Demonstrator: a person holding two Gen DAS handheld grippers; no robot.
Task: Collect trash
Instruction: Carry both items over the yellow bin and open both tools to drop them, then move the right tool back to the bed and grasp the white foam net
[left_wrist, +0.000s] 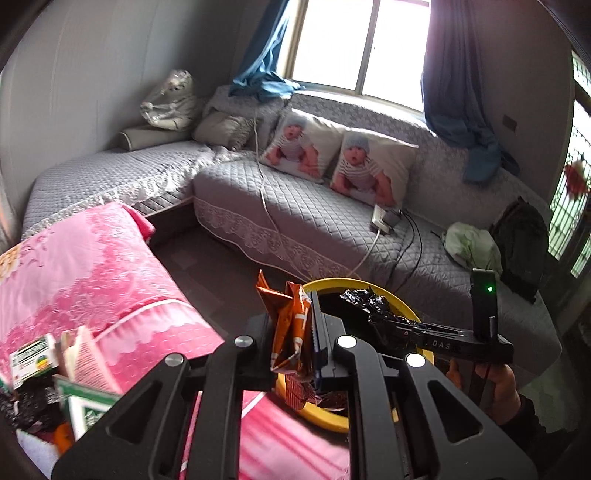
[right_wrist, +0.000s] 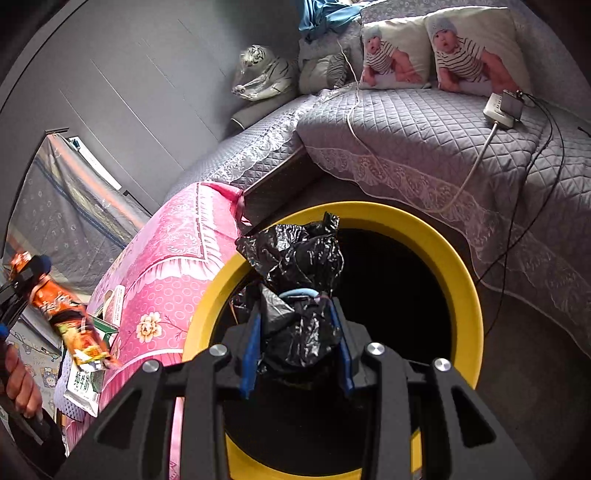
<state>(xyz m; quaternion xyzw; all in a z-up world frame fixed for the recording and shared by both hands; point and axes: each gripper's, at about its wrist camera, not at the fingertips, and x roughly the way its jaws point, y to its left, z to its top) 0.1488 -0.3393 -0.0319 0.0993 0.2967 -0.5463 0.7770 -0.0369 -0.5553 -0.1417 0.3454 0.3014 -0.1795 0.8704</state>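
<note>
Left gripper (left_wrist: 301, 332) clamped tight on an orange snack wrapper (left_wrist: 291, 332), jaws pressed together with the crumpled foil pinched flat between the blue-edged pads. Wrapper stood up above the fingertips and hung down below them, its lower end dangling over the near rim of the yellow bin (left_wrist: 325, 415). Same wrapper (right_wrist: 70, 325) seen from the right wrist at far left, drooping from the left gripper (right_wrist: 26, 273) out over the pink cloth (right_wrist: 173, 266), a hand (right_wrist: 18, 380) on the handle beneath. Right gripper (right_wrist: 299, 325) closed partway on a crumpled black plastic bag (right_wrist: 299, 266), the bundle wedged between the two blue pads (right_wrist: 251, 350) and bulging up past the fingertips. Bag held directly over the dark mouth of the yellow bin (right_wrist: 454, 258), nearer its left rim than its right. From the left wrist, the black plastic bag (left_wrist: 365, 301) and right gripper (left_wrist: 388, 323) reached in from the right across the bin's opening, just beside the wrapper. More litter on the pink cloth (left_wrist: 92, 266) at lower left: a green-and-white carton (left_wrist: 33, 356) among other boxes, blurred. Bin stood on the dark floor between the pink-covered surface and the grey quilted sofa (left_wrist: 306, 206).
</note>
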